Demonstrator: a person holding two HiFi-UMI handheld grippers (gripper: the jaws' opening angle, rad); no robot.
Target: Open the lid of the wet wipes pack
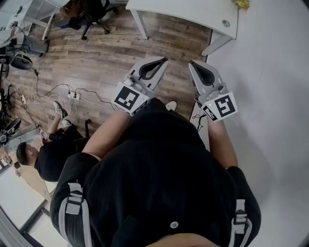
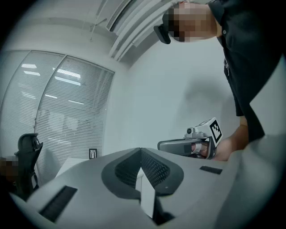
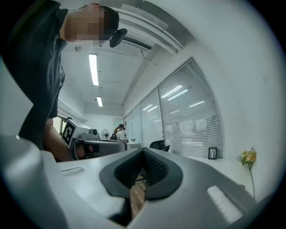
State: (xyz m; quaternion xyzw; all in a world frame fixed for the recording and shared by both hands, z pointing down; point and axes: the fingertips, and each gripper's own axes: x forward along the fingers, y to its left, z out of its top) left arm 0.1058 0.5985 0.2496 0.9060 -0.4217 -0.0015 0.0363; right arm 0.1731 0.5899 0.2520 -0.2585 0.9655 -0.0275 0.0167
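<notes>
Your left gripper (image 1: 163,61) and right gripper (image 1: 193,65) are both clenched shut on nothing, held level over the wooden floor (image 1: 96,43), with the white table (image 1: 183,12) ahead. No view shows the wet wipes pack. Reaching blind with closed jaws, you'd likely shove the pack rather than catch its lid.

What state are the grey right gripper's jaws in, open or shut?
Shut. The grey right gripper shows its ribbed black pads meeting at the tip, with nothing between them.
</notes>
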